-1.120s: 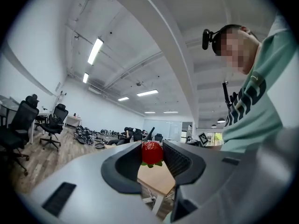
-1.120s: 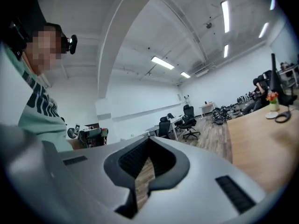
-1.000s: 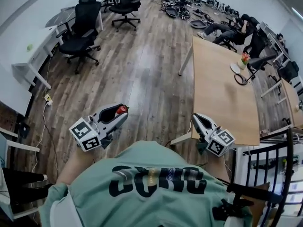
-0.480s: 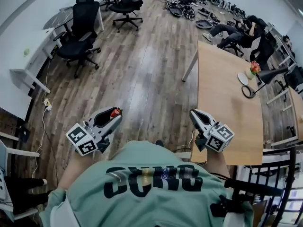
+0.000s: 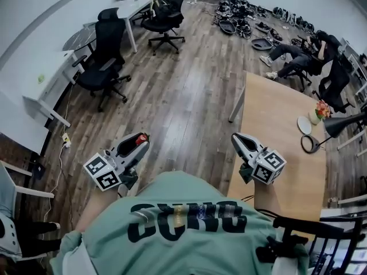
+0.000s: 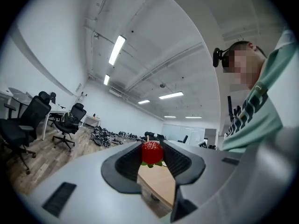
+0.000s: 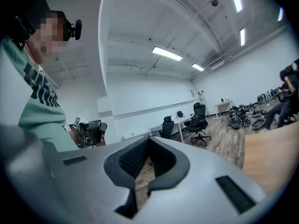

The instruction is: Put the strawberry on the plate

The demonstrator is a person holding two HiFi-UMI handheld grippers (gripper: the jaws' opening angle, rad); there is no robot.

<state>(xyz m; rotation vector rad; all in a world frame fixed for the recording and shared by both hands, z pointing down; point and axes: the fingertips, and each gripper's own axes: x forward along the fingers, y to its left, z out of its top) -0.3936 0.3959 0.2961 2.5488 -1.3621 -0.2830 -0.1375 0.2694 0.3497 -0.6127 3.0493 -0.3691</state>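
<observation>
A red strawberry (image 5: 140, 138) sits pinched between the tips of my left gripper (image 5: 139, 140), held in the air over the wood floor at the left of the head view. In the left gripper view the strawberry (image 6: 152, 152) fills the gap between the dark ribbed pads, green leaves hanging below. A small white plate (image 5: 304, 125) lies far off on the wooden table (image 5: 269, 113) at the right. My right gripper (image 5: 236, 138) hovers by the table's near left edge; in the right gripper view its tips (image 7: 148, 141) meet with nothing between them.
A flower vase (image 5: 319, 111), a black desk lamp (image 5: 346, 123) and a black ring (image 5: 312, 144) stand beside the plate. Black office chairs (image 5: 106, 62) and white desks (image 5: 51, 82) line the left wall. Gear lies on the floor at the back, where a person (image 5: 298, 53) sits.
The head view has shifted: the table and plate now lie lower and further right in it. Both grippers keep their places before my body, the strawberry still held.
</observation>
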